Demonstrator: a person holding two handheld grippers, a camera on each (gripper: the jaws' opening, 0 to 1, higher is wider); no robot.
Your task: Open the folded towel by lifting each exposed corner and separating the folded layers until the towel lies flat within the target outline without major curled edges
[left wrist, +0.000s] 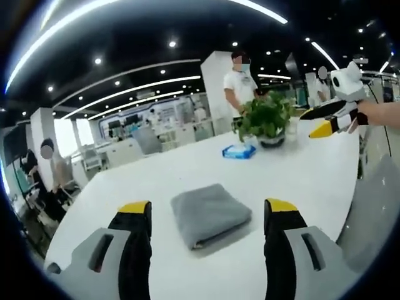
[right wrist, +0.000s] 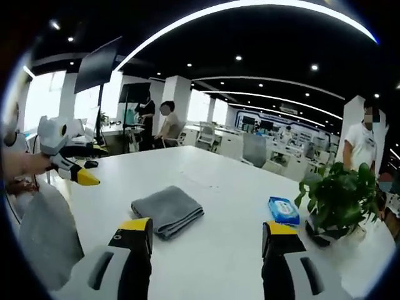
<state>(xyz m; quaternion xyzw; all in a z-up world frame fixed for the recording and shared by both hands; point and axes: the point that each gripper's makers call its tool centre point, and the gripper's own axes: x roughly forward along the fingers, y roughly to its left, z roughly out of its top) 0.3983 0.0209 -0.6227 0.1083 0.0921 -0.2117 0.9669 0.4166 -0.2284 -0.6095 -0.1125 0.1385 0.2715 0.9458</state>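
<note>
A grey towel (left wrist: 209,215) lies folded into a thick square on the white table (left wrist: 187,165). My left gripper (left wrist: 208,206) hovers just short of it, open, its yellow-tipped jaws wide to either side of the towel. In the right gripper view the towel (right wrist: 167,209) sits ahead and to the left, nearest the left jaw of my right gripper (right wrist: 209,226), which is open and holds nothing. Each gripper appears in the other's view, held up over the table: the right gripper (left wrist: 328,119) in a hand, the left gripper (right wrist: 81,175) at the left edge.
A potted plant (left wrist: 269,119) (right wrist: 337,200) and a blue packet (left wrist: 239,151) (right wrist: 284,210) stand on the table beyond the towel. A person in a white shirt (left wrist: 240,81) stands behind the plant. Chairs and desks fill the office behind.
</note>
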